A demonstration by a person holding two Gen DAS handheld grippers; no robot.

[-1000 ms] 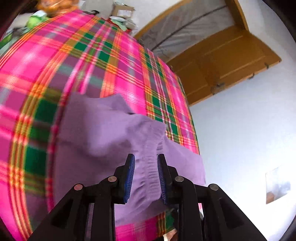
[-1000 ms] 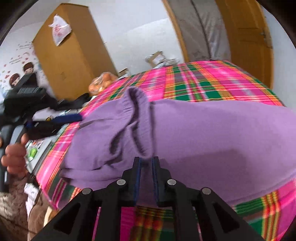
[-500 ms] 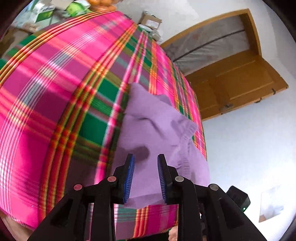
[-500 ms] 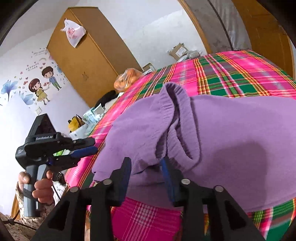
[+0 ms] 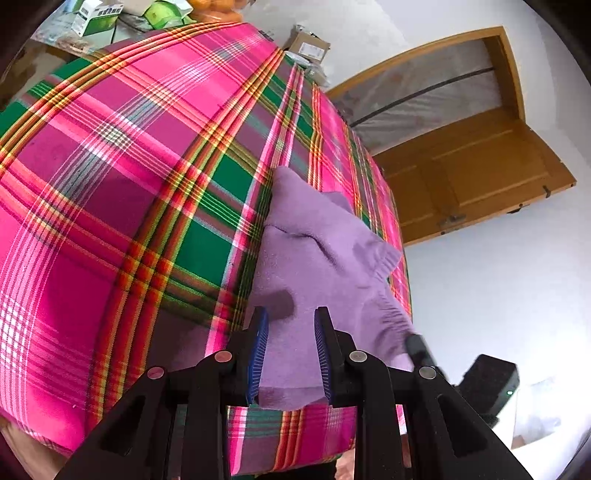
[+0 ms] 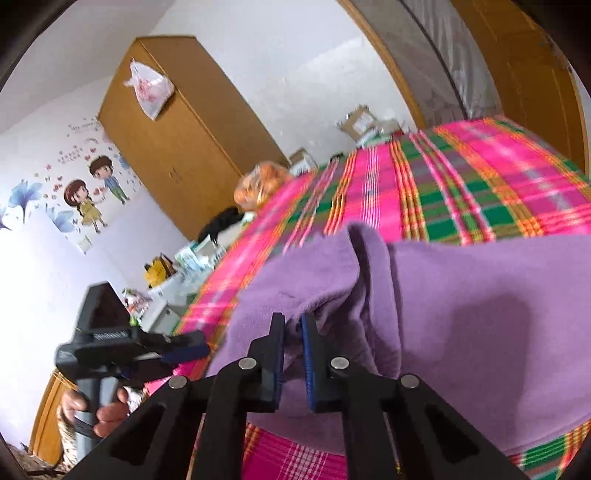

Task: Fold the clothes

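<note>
Looking down the left gripper [image 5: 290,350] first: its blue-padded jaws are spread apart with nothing between them, hovering over the near edge of the purple garment [image 5: 317,266]. That garment lies bunched on the pink plaid bedspread [image 5: 122,192], near its front edge, with a ribbed cuff sticking up on the right side.

From the right wrist view, the right gripper [image 6: 293,354] has its jaws narrowed to a small gap around a raised fold of the purple fabric. Honestly can't tell if the pads are actually pinching the cloth or just sitting around it. Off to the left, a hand [image 6: 99,410] grips the other gripper's handle, blurred.

Further back, past the bedspread, there's a see-through bag of something orange [image 6: 260,181], too blurry to identify. A cardboard box [image 5: 308,46] sits at the far end, contents hidden. Green-and-white boxes [image 5: 98,16] are cut off at the top of the left view. A wooden wardrobe [image 6: 184,136] has a plastic bag [image 6: 149,88] hanging on it, and a wooden door [image 5: 469,173] is behind.
</note>
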